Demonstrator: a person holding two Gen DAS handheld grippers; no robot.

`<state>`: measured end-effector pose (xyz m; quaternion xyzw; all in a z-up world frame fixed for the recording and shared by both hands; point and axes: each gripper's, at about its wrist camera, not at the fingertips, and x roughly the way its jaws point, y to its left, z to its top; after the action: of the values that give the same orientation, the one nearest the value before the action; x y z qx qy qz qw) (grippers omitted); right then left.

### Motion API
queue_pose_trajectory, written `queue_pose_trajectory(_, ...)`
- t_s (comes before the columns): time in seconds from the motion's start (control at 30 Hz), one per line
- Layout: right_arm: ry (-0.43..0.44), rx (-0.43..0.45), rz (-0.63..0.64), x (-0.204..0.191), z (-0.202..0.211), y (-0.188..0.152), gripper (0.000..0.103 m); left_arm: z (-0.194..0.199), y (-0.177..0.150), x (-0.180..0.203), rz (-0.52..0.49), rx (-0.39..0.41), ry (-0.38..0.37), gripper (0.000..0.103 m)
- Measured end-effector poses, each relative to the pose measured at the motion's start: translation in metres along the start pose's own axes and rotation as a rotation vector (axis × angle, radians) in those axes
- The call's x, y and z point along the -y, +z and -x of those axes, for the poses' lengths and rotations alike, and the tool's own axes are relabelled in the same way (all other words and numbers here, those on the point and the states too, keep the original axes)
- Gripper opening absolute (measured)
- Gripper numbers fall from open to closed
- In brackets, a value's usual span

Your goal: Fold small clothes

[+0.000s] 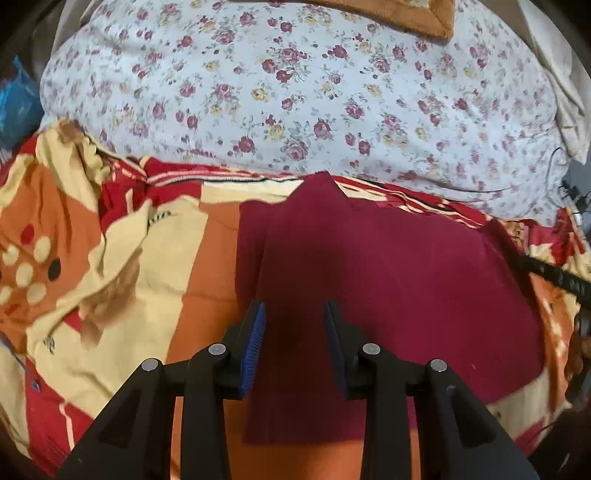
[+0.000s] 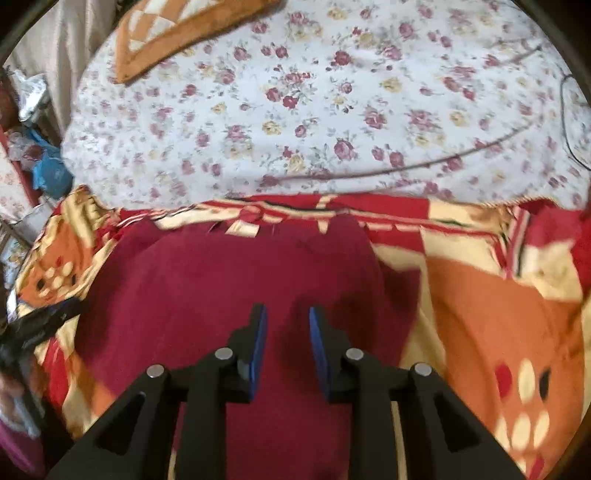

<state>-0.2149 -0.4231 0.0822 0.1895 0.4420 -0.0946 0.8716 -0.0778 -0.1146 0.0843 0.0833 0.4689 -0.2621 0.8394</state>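
Note:
A dark maroon garment lies spread flat on a red, orange and cream patterned bedspread. It also shows in the right wrist view. My left gripper is open and empty, hovering over the garment's left part near its left edge. My right gripper is open and empty, over the garment's right part. The other gripper's black arm shows at the right edge of the left wrist view and at the left edge of the right wrist view.
A white quilt with red flowers lies behind the garment. An orange and cream cushion rests on it. A blue bag and clutter sit off the bed's left side. A thin cable lies on the quilt at right.

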Motion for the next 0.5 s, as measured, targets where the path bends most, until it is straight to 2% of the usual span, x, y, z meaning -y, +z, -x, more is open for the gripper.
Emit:
queue_pose_trajectory(0.07, -0.04, -0.003, -0.038, 0.006, -0.02, 0.014, 0.035, -0.009, 0.003, 0.002, -0.006, 0.009, 0.035, 0.021)
queue_pose_trajectory(0.17, -0.11, 0.0, -0.079, 0.02, -0.047, 0.027, 0.035, -0.024, 0.003, 0.001, -0.01, 0.008, 0.069, 0.021)
queue_pose_trajectory(0.27, -0.166, -0.044, -0.079, 0.034, -0.077, 0.031, 0.035, -0.036, 0.001, 0.0, -0.019, -0.005, 0.08, 0.021)
queue_pose_trajectory(0.33, -0.17, -0.046, -0.093, 0.042, -0.089, 0.03, 0.035, -0.039, 0.001, 0.001, -0.023, -0.008, 0.081, 0.022)
queue_pose_trajectory(0.5, -0.173, -0.009, -0.145, 0.048, -0.091, 0.03, 0.035, -0.042, 0.001, -0.006, 0.013, -0.019, 0.049, 0.023)
